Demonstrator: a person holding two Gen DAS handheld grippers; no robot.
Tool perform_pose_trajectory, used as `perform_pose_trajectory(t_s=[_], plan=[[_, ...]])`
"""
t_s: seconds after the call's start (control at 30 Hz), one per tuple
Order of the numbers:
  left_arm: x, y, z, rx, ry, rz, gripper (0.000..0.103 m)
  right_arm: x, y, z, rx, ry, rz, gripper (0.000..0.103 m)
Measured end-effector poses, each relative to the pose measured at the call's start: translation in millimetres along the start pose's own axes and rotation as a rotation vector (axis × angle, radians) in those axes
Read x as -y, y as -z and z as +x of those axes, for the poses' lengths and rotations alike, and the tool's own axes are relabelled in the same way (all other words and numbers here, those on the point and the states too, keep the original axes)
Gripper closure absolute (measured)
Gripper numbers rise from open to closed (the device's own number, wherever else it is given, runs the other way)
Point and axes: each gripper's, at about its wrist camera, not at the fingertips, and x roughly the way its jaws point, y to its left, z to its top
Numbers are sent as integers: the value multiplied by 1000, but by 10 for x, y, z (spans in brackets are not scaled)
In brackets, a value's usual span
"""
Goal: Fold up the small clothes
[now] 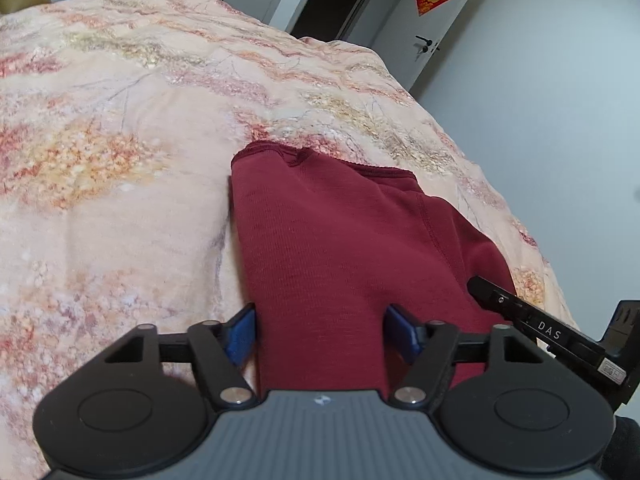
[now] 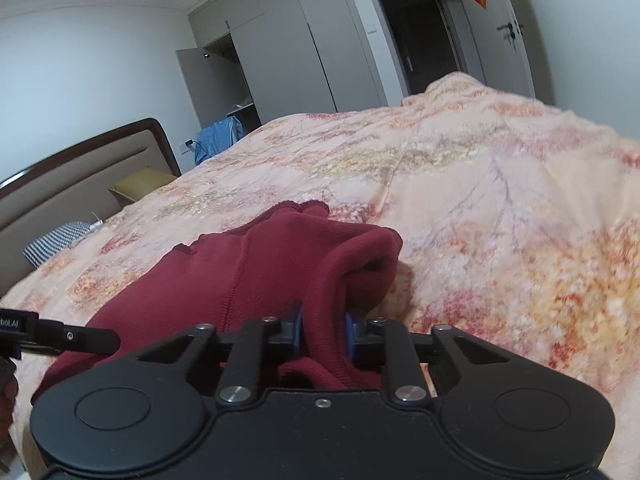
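Observation:
A dark red knit garment [image 1: 340,240] lies on the floral bedspread [image 1: 120,140], partly folded. My left gripper [image 1: 320,334] is open, its blue pads on either side of the garment's near end, with cloth between them. My right gripper [image 2: 323,334] is shut on a raised fold of the red garment [image 2: 240,272], which bunches up between its blue pads. The right gripper's finger [image 1: 520,312] shows at the right in the left wrist view, and the left gripper's finger [image 2: 72,338] shows at the left in the right wrist view.
The bedspread [image 2: 480,200] covers the whole bed. A brown headboard [image 2: 80,176], a checked pillow [image 2: 56,242] and a yellow cushion [image 2: 140,184] are at the far left. Wardrobes [image 2: 300,48], a blue cloth [image 2: 218,136] and a dark doorway [image 2: 420,40] stand beyond.

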Motion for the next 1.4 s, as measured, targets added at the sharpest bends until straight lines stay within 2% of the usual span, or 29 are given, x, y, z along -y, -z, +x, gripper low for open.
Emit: perform_pose_trajectory(t_s=[0.27, 0.33, 0.43, 0.57, 0.73, 1.0, 1.1, 1.17, 1.4], plan=[[77, -1, -109, 34, -22, 31, 59, -303, -71, -153, 84, 28, -144, 86], [80, -19, -157, 49, -18, 29, 68, -416, -95, -207, 114, 29, -202, 86], [100, -42, -246, 83, -16, 44, 72, -631, -116, -280, 155, 36, -328, 87], [175, -68, -373, 129, -40, 103, 74, -946, -146, -318, 218, 28, -455, 87], [122, -142, -612, 199, -103, 143, 74, -1310, -179, -216, 264, -31, -492, 87], [-244, -197, -1076, 321, -301, 142, 74, -1896, -214, 206, 296, -140, -458, 88], [-403, -173, -1142, 324, -356, 122, 74, -2037, -208, 358, 279, -154, -449, 88], [-513, -135, -1136, 306, -364, 90, 73, -2084, -182, 447, 246, -145, -439, 87], [-740, 49, -1008, 269, -374, 24, 65, -1866, -69, 654, 122, -33, -343, 86]])
